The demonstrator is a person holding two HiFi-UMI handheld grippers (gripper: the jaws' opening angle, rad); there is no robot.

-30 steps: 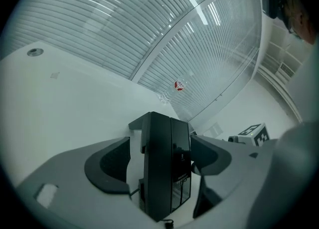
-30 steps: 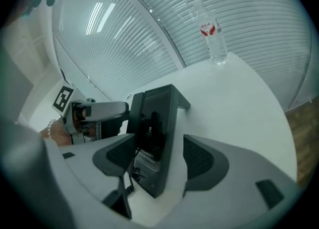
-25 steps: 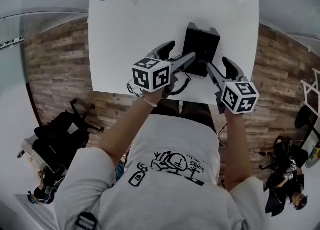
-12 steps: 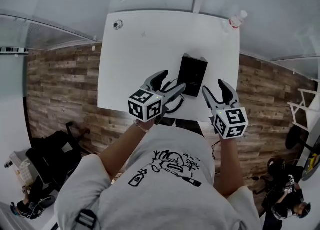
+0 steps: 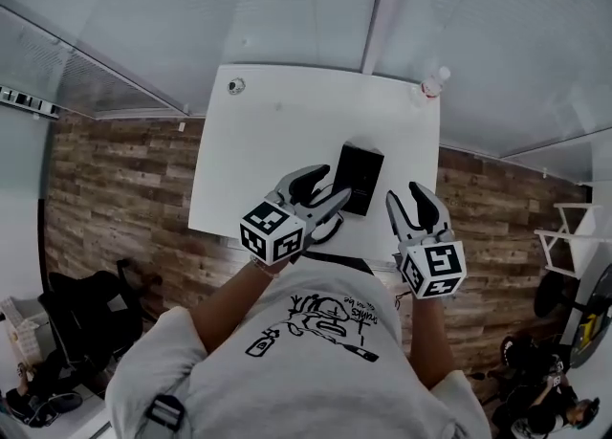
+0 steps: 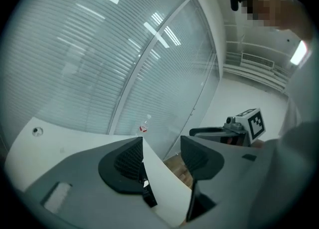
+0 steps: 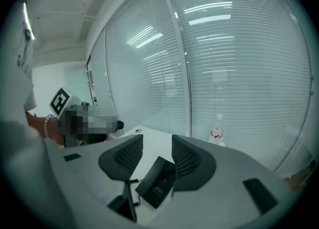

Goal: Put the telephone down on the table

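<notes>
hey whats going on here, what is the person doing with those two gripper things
A person stands at a white table with a gripper in each hand. The black telephone already lies on the table, and neither gripper touches it. The left gripper and the right gripper are held up in the air on the near side of it. Their jaws have just been closing partway, with nothing between them. A water bottle stands at the far corner.
</notes>
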